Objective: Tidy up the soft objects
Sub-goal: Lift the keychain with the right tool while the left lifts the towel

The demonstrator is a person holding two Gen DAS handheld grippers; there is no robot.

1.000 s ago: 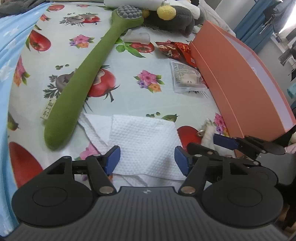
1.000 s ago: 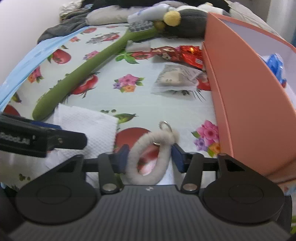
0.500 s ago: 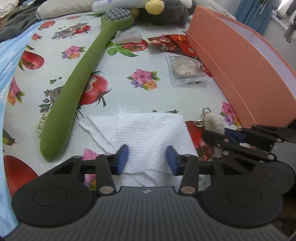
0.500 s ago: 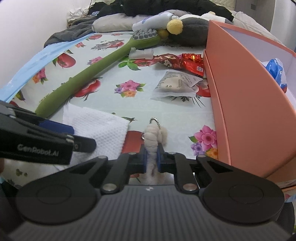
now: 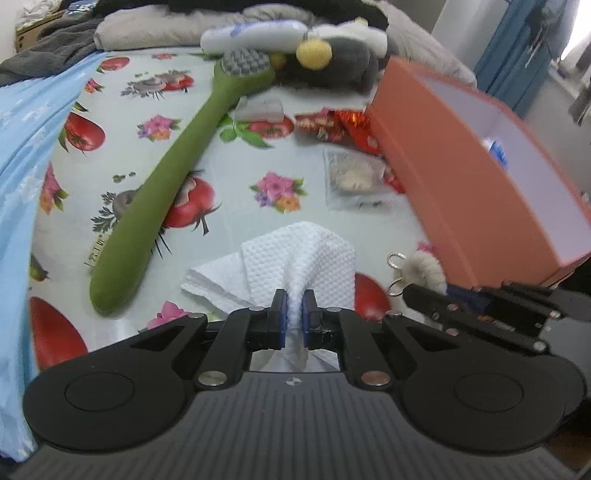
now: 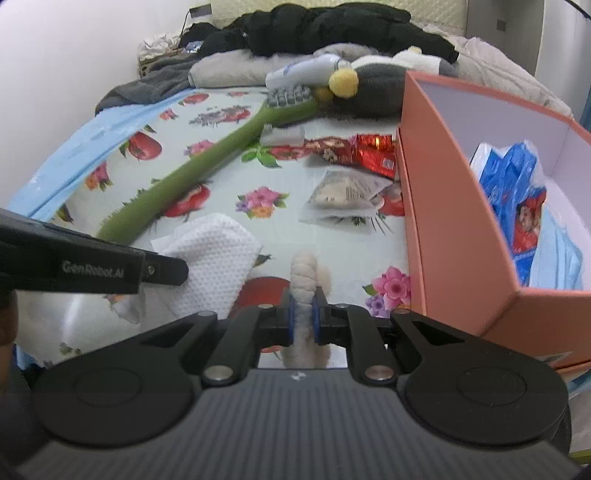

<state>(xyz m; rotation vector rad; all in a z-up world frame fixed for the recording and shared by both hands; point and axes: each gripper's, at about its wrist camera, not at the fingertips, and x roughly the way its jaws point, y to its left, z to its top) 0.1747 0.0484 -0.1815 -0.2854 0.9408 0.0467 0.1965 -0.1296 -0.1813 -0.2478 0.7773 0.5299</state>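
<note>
Now the left gripper (image 5: 294, 308), jaws closing, pinches the white cloth (image 5: 295, 254); the right gripper (image 6: 303, 315) is clamped on the fuzzy keychain loop (image 6: 303, 280)

1. The bed (image 6: 221, 206) carries everything; a pale cloth printed with tomatoes and flowers covers it, with a blue sheet (image 6: 92, 136) along the left of the frame.
2. A long green plush brush (image 5: 173, 177) lies diagonally from lower left to upper centre, its grey bristled head (image 5: 245, 62) at the top.
3. A white embossed cloth (image 5: 295, 254) lies at centre, bunched up at its near edge.
4. A clear packet (image 6: 343, 192) and red snack wrappers (image 6: 354, 147) lie right of centre, just beside the orange box (image 6: 436, 206).
5. The box stands at the right edge, open-topped.
6. A grey plush toy (image 6: 373, 88) and dark bedding (image 6: 325, 26) lie along the top.
</note>
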